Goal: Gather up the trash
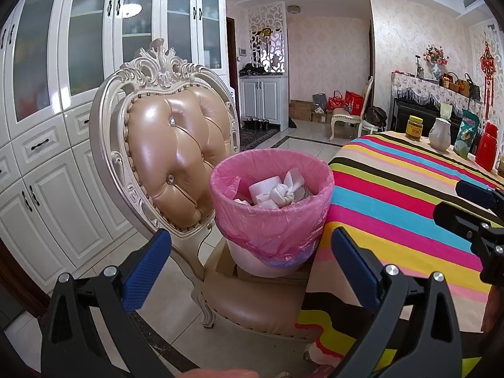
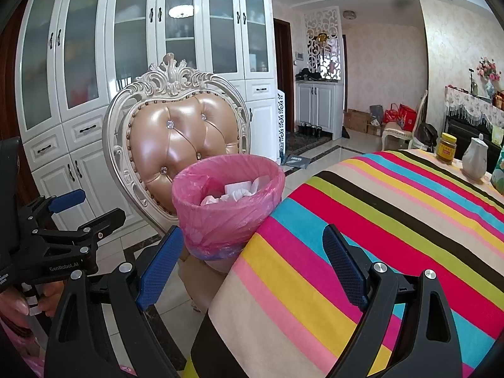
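A white bin with a pink liner [image 1: 272, 201] stands on the seat of an ornate chair [image 1: 176, 145], on a cardboard piece. Crumpled white tissues [image 1: 277, 190] lie inside it. My left gripper [image 1: 250, 271] is open and empty, a little in front of the bin. My right gripper [image 2: 252, 267] is open and empty over the striped table edge, with the bin [image 2: 226, 201] just beyond its left finger. In the left wrist view the right gripper [image 1: 472, 208] shows at the right edge, and in the right wrist view the left gripper [image 2: 75, 211] shows at the left edge.
A table with a striped cloth [image 1: 409, 208] is right of the chair. On its far side stand a yellow jar [image 1: 414, 127], a white jug [image 1: 439, 134], a green packet [image 1: 467, 137] and a red flask [image 1: 487, 151]. White cabinets [image 1: 63, 94] line the left wall.
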Action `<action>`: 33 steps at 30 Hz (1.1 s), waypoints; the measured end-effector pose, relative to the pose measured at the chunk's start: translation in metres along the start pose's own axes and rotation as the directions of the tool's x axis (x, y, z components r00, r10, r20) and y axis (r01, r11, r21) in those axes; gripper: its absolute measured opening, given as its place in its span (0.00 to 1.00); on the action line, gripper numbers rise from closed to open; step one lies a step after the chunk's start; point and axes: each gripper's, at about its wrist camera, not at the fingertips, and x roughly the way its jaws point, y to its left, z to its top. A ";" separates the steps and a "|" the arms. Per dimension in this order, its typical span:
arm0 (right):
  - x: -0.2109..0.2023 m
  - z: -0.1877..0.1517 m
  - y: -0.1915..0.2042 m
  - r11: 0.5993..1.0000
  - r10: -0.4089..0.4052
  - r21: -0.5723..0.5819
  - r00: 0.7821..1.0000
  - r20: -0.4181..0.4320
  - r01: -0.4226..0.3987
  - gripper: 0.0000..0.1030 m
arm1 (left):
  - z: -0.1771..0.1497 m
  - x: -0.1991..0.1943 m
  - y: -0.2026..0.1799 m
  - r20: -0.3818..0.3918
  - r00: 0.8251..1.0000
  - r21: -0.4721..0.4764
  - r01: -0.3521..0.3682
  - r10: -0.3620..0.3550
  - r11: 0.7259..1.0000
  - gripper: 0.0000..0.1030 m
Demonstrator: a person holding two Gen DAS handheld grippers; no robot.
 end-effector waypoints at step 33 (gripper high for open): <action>0.003 -0.002 0.004 1.000 0.003 -0.007 1.000 -0.002 -0.003 0.82 | -0.001 0.001 0.001 -0.001 1.000 0.000 0.002 -0.002 1.000 0.95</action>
